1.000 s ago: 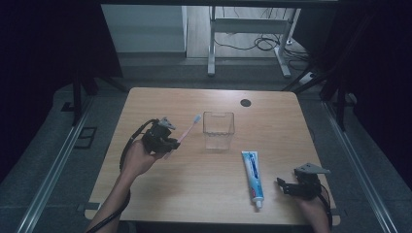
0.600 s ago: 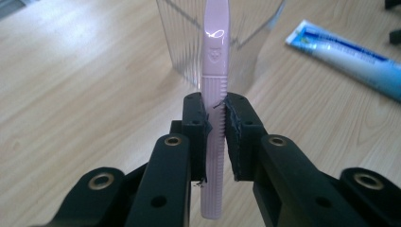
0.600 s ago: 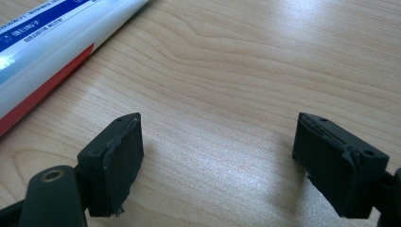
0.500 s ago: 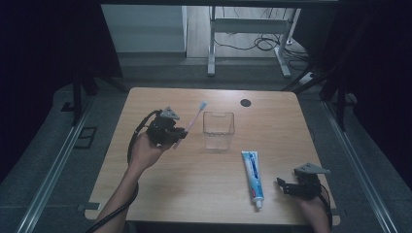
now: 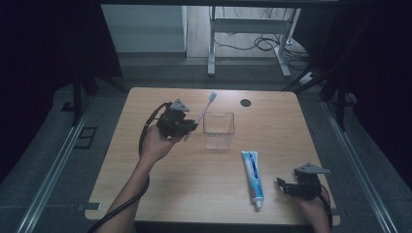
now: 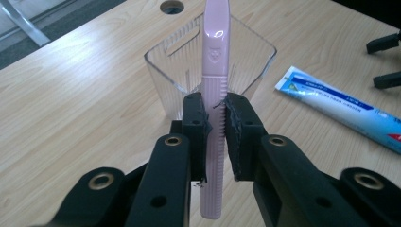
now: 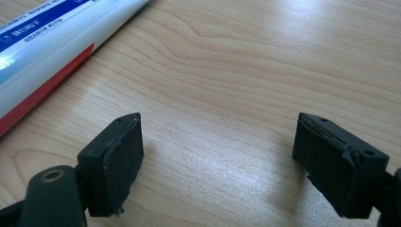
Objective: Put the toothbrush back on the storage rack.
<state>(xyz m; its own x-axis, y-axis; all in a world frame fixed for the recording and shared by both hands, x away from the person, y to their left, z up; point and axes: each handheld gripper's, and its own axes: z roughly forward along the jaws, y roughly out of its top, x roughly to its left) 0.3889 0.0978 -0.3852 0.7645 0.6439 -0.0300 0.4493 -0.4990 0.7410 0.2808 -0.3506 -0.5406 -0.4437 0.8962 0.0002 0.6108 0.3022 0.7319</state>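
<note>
My left gripper [image 5: 187, 127] [image 6: 215, 125] is shut on a pink toothbrush [image 6: 213, 90], gripping its ribbed handle. The toothbrush [image 5: 201, 114] slants up and away, its blue-bristled head above the left rim of a clear plastic cup [image 5: 218, 130]. The cup [image 6: 179, 71] stands upright just beyond the jaws. A blue and white toothpaste tube [image 5: 253, 177] [image 6: 340, 106] lies flat on the table at the right. My right gripper [image 5: 285, 186] [image 7: 217, 163] rests low near the front right corner, open, with bare wood between its jaws and the tube [image 7: 52, 45] beside it.
The wooden table [image 5: 194, 189] has a round cable hole [image 5: 246, 102] near its far edge. Black cables trail from both grippers. Dark curtains and metal rails flank the table; desk legs and floor cables lie beyond it.
My left hand has lifted and carried the toothbrush rightward and away, bringing its head from beside the cup to above the cup's rim. The right gripper has stayed still.
</note>
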